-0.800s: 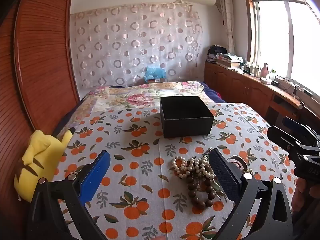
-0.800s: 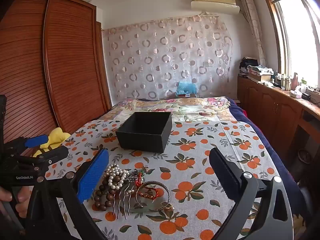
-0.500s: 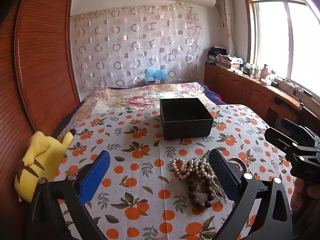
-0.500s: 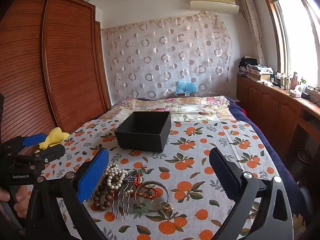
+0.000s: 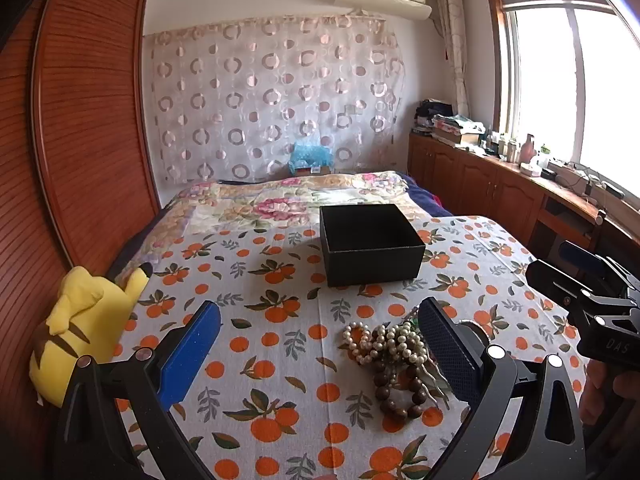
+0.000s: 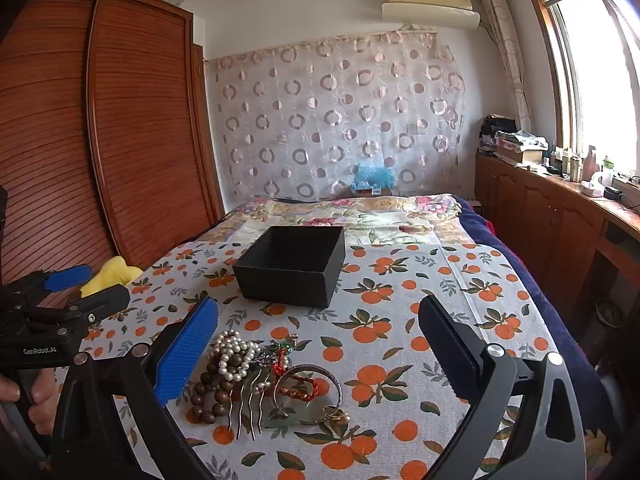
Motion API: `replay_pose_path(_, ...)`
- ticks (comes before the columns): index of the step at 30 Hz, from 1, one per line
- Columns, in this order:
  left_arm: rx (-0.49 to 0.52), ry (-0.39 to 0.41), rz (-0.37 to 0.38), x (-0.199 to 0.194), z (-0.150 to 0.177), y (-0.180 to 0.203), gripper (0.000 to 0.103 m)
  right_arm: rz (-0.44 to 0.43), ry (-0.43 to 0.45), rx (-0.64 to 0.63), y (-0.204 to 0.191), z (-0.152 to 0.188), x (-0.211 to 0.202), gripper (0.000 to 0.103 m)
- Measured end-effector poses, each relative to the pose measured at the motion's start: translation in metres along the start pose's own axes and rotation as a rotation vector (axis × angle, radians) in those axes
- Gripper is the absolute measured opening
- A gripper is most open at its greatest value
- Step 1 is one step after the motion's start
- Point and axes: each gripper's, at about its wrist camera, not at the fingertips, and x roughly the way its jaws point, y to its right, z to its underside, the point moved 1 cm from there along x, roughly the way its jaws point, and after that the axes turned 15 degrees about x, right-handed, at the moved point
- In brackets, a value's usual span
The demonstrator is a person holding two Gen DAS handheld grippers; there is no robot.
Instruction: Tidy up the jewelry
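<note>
Right tool [image 6: 318,338] and left tool [image 5: 320,338], both spread wide and empty, hover over a tangled jewelry heap [image 6: 264,376] before the black box [image 6: 294,266]; light, slippery strands likely best pinched at a bunched loop

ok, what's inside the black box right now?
The black box looks empty: only dark inner walls and part of the floor show. Its near wall hides the front part of the floor in both views. The jewelry pile lies on the cloth in front of it.
</note>
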Motion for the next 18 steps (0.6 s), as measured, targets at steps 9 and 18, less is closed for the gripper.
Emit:
replay_pose_path(9, 0.001, 0.006, -0.001, -0.005, -0.002, -0.001, 0.096, -0.002, 0.002, 0.0, 0.001, -0.003, 0.0, 0.1)
replay_pose_path(18, 0.004, 0.011, -0.003, -0.015, -0.011, -0.002, 0.096, -0.002, 0.003, -0.002, -0.003, -0.007, -0.001, 0.1)
